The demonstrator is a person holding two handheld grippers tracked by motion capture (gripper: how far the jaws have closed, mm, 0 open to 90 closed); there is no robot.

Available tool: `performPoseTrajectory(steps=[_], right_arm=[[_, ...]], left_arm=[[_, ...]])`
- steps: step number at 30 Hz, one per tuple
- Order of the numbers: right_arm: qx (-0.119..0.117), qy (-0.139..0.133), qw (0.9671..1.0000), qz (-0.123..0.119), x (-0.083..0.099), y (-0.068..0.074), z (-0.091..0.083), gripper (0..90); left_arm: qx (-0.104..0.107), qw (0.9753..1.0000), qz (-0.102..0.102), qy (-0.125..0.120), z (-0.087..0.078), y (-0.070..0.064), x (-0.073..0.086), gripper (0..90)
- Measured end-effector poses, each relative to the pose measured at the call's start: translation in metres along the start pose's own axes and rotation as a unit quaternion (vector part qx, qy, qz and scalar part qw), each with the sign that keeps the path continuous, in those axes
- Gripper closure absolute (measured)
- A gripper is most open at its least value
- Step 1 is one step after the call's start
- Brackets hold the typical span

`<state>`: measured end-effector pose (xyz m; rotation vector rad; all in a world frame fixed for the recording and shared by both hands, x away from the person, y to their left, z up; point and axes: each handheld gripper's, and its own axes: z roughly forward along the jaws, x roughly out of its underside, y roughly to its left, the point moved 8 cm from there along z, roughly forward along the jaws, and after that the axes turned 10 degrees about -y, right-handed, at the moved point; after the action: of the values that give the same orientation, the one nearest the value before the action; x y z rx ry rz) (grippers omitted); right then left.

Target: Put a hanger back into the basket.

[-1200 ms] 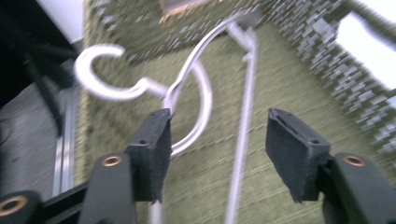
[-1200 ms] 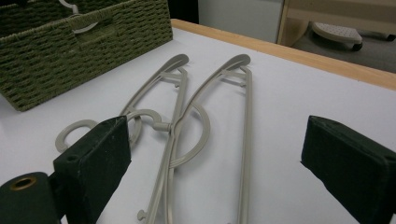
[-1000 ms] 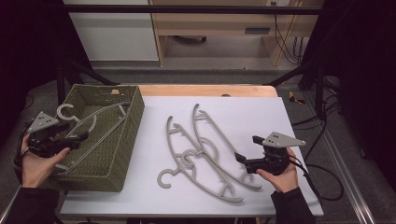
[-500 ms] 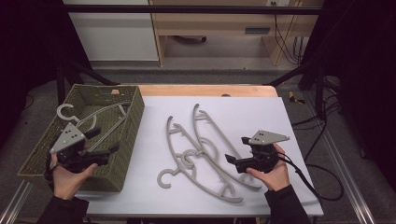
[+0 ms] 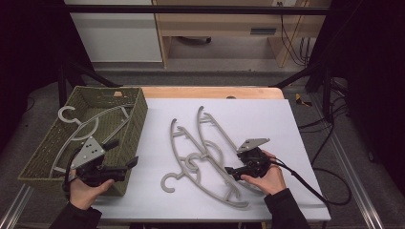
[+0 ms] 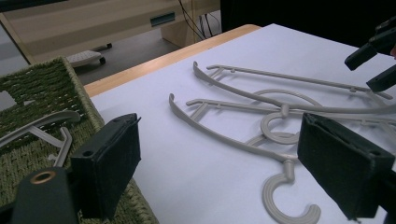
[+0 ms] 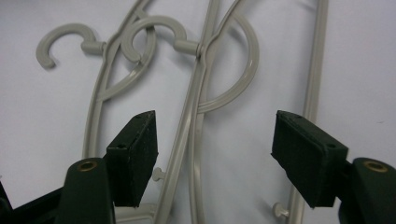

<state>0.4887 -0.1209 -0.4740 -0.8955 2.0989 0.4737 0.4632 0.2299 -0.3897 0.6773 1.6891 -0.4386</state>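
Grey plastic hangers [image 5: 203, 152] lie overlapped on the white table top [image 5: 267, 119], hooks toward the front. A green woven basket [image 5: 138, 112] at the left holds more grey hangers [image 5: 86, 126]. My left gripper [image 5: 123, 153] is open above the basket's front right corner and points right, toward the hangers [image 6: 280, 109]; the left gripper [image 6: 219, 172] has nothing between its pads. My right gripper [image 5: 231, 172] is open at the right side of the pile. In the right gripper view, the right gripper [image 7: 215, 154] straddles two hanger arms [image 7: 187, 135] without touching them.
The basket wall [image 6: 28, 88] lies just below my left jaw. The right gripper [image 6: 378, 60] shows across the pile. A wooden strip [image 5: 215, 92] edges the table's far side. Cables [image 5: 310, 186] trail off the right. Bare white surface lies right of and behind the hangers.
My left gripper has come out from over the basket's left side to its front right corner, turning toward the hangers. My right gripper has edged left, closer to the pile.
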Motion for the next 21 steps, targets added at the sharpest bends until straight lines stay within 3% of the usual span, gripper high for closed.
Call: performPoseTrajectory(steps=[7,9,17,19,21], right_arm=[[-0.006,0.04,0.9991,0.011,0.011,0.004,0.011,40.3],[-0.011,0.051,0.9986,0.004,0.015,0.003,0.014,43.6],[-0.029,0.099,0.9947,0.001,0.031,0.004,0.025,58.6],[-0.038,0.097,0.9945,0.012,0.03,0.005,0.025,63.5],[-0.03,0.106,0.9939,0.0,0.032,0.002,0.025,66.8]], left_arm=[[0.007,1.0,-0.001,-0.004,0.002,-0.004,-0.001,11.8],[0.009,1.0,-0.001,-0.003,0.003,-0.005,0.0,11.7],[0.016,0.9999,-0.003,0.005,0.006,-0.008,0.004,12.0],[0.015,0.9999,0.0,0.007,0.007,-0.008,0.004,12.1],[0.018,0.9998,-0.001,0.007,0.007,-0.01,0.005,12.4]])
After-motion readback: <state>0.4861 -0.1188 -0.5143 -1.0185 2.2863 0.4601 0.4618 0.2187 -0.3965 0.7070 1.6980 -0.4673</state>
